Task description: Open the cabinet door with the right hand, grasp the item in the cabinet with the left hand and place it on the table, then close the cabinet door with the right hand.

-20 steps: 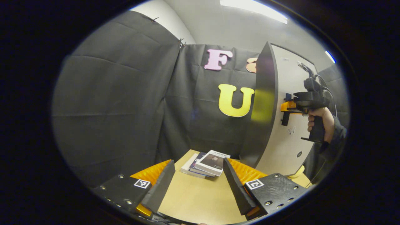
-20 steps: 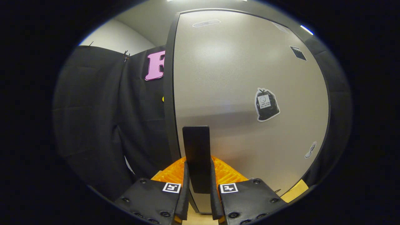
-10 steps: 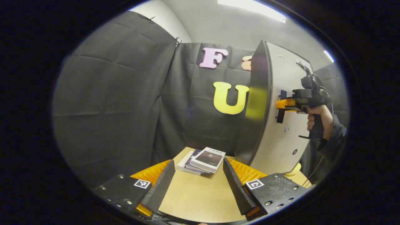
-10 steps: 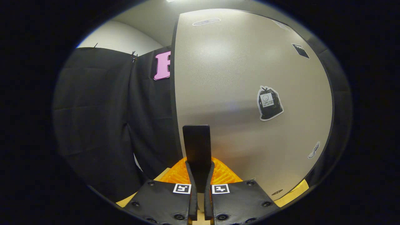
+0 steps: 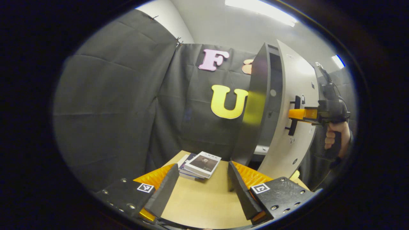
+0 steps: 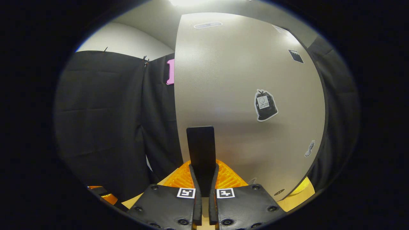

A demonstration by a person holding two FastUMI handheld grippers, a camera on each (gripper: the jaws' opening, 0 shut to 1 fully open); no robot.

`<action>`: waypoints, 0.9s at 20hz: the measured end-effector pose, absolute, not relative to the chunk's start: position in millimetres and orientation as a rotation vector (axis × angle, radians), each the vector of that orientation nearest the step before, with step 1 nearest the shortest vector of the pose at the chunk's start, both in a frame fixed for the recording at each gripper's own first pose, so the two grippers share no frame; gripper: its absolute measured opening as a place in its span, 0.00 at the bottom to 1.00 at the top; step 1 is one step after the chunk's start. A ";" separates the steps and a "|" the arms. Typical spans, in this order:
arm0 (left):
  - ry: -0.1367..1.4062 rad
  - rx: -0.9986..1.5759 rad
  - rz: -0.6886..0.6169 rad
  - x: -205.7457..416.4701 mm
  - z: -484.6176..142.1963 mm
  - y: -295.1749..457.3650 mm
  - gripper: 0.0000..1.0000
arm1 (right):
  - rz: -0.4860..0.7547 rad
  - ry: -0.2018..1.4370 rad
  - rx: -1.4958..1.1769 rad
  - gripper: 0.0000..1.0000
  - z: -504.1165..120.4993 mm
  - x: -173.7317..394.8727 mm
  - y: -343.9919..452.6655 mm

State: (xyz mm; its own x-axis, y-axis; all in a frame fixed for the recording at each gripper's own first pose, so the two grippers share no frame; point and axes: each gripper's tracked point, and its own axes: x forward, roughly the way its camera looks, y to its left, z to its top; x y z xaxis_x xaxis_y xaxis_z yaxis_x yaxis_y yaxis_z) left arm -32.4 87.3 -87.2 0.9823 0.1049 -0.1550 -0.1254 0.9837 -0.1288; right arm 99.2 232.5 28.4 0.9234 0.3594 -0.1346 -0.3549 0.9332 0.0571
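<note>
right gripper clamps the handle of the door, ajar; cabinet interior too dark to read. left gripper gapes wide over the table, near books.

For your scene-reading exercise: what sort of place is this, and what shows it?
Probably a staged booth, not a home: black cloth wall, a lone cabinet door on a small table, and hand-held grippers, right gripper.

Left gripper view farther back, right gripper view close, both facing the cabinet door.
</note>
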 end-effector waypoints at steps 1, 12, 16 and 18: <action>0.144 -0.132 0.109 -30.7 -86.7 82.5 0.94 | 0.370 0.141 0.010 0.10 28.6 96.4 228.8; 0.113 -0.107 -0.019 -3.1 -44.0 24.2 0.94 | 0.418 0.179 0.016 0.10 32.4 63.1 202.8; 0.097 -0.101 -0.077 12.9 -41.9 -3.2 0.94 | 0.381 0.212 0.035 0.10 37.0 46.7 188.6; 0.109 -0.104 -0.110 20.2 -47.6 -19.8 0.94 | 0.371 0.217 0.058 0.10 38.5 42.3 183.1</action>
State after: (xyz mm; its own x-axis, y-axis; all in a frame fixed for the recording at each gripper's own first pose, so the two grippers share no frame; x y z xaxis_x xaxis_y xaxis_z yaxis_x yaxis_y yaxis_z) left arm 20.2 -19.8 -47.6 0.9880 -0.1153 -0.1027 0.1040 0.9886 -0.1093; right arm 42.3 183.1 38.5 0.9091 0.3654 -0.2001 -0.3531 0.9307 0.0955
